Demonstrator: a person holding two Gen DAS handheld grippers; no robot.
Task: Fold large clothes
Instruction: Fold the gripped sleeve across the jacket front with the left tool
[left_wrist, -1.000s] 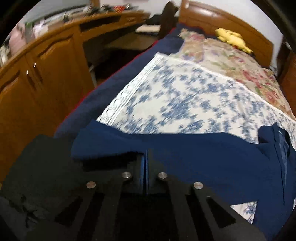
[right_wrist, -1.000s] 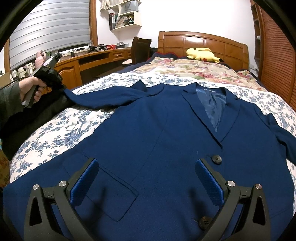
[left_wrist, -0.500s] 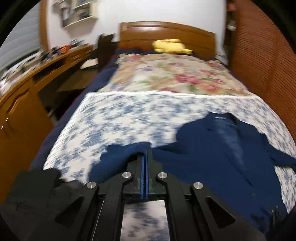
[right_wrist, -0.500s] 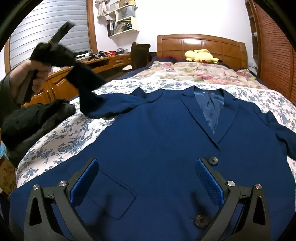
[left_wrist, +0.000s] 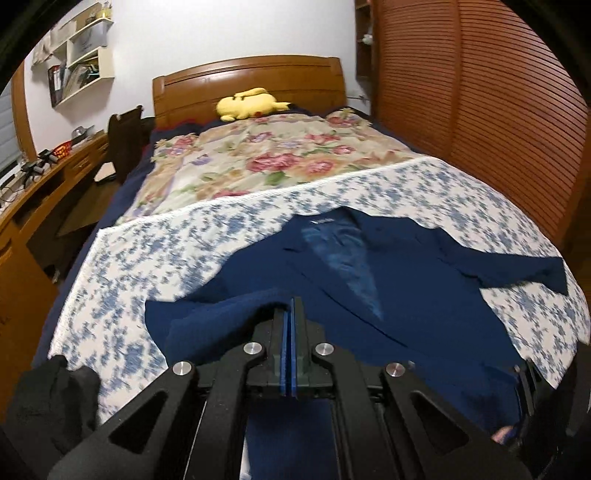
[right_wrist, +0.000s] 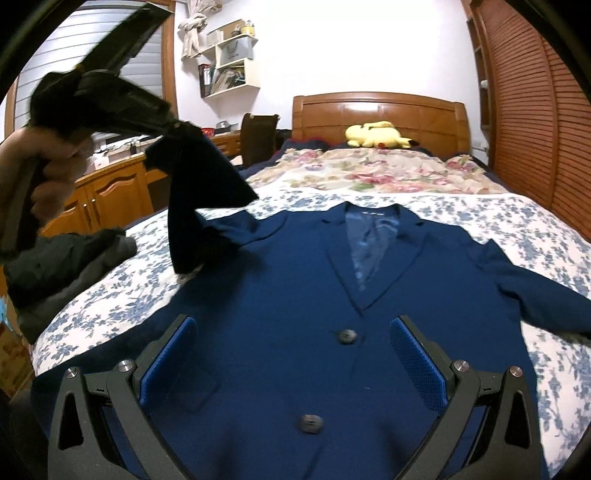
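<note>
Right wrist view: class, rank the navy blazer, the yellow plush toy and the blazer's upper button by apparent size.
1. Navy blazer
2. Yellow plush toy, though farther away
3. Upper button

dim, warm indoor light with soft shadows. the left wrist view smears with motion blur across the floral sheet. the right wrist view is sharper, blurred only at upper left. fisheye bending and black corners frame both.
</note>
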